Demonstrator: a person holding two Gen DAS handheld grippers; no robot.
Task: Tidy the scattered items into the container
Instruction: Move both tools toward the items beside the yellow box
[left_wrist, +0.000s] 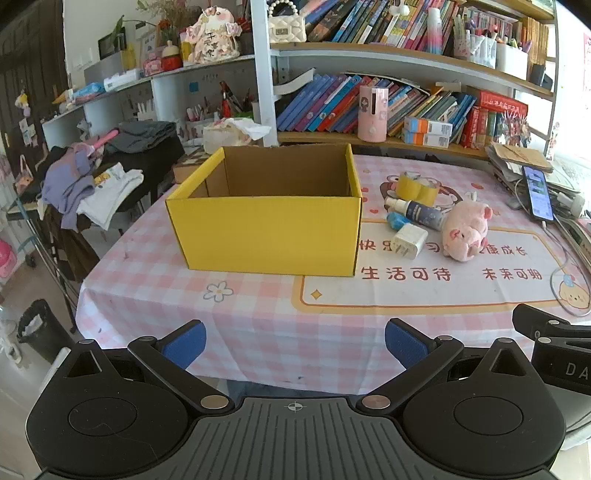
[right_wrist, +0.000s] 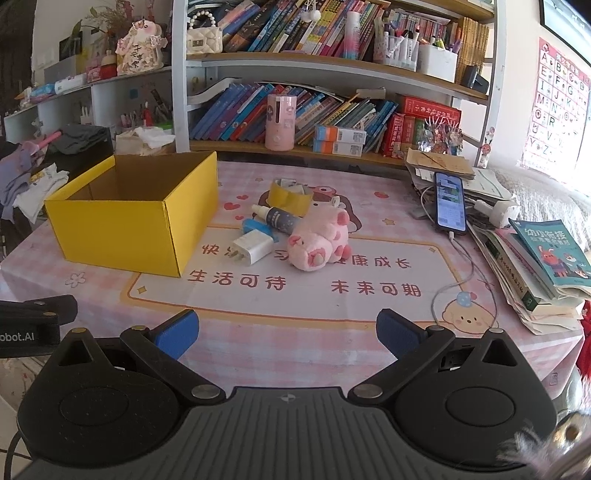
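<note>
A yellow cardboard box stands open-topped on the pink checked tablecloth; nothing shows inside it. To its right lie a pink plush pig, a white charger plug, a dark spray bottle, a small blue item and yellow tape rolls. My left gripper hangs open over the table's near edge, in front of the box. My right gripper is open too, well short of the pig. Nothing sits between either pair of fingers.
A phone on a charging cable and stacks of books and papers crowd the table's right side. Bookshelves rise behind the table. A rack with clothes stands left of it, with a bin on the floor.
</note>
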